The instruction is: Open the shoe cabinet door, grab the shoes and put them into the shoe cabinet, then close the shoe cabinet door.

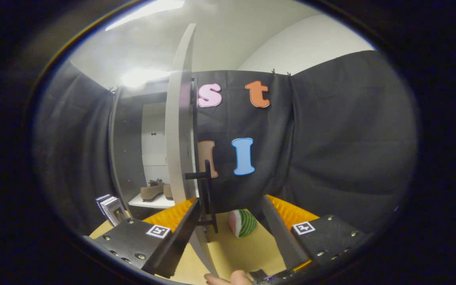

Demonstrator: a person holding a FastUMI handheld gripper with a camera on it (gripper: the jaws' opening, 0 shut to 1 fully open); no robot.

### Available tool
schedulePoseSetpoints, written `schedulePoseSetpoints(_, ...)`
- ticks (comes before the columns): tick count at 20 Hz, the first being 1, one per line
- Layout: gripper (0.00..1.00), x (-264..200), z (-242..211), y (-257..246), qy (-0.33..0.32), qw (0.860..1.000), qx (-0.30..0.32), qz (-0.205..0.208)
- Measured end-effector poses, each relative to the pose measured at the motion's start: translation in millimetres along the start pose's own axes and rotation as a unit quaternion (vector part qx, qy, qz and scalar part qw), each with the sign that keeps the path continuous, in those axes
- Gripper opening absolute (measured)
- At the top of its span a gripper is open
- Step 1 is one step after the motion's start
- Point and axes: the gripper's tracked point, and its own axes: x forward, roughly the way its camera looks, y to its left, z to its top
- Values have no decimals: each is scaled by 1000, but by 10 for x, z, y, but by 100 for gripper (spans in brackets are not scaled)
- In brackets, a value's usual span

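The shoe cabinet (130, 146) stands open ahead to the left, dark outside and white inside. Its white door (178, 130) is swung out towards me and I see it nearly edge-on. The door's black bar handle (208, 194) stands just ahead of my left fingertip, inside the gap between the fingers. A pair of brown shoes (156, 190) rests on the white shelf (149, 202) inside the cabinet, beyond the door. My gripper (231, 202) is open with nothing held; neither finger presses on the handle.
A watermelon-patterned soft toy (243, 223) lies on the tan tabletop (244, 249) just beyond the fingers. A few upright books (111, 208) lean at the cabinet's left foot. A person's fingertip (228, 279) shows behind the gripper.
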Motion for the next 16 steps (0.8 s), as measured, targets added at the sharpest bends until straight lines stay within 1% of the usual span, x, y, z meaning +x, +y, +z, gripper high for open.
schedulePoseSetpoints(2, 96, -40, 7, 127, 3, 1000, 2, 18)
schedulePoseSetpoints(4, 96, -44, -15, 330, 6, 999, 11, 47)
schedulePoseSetpoints(10, 96, -27, -107, 1123, 16, 991, 19, 135)
schedulePoseSetpoints(13, 96, 27, -117, 1496, 24, 985, 30, 168)
schedulePoseSetpoints(16, 96, 89, -133, 1825, 32, 980, 47, 191)
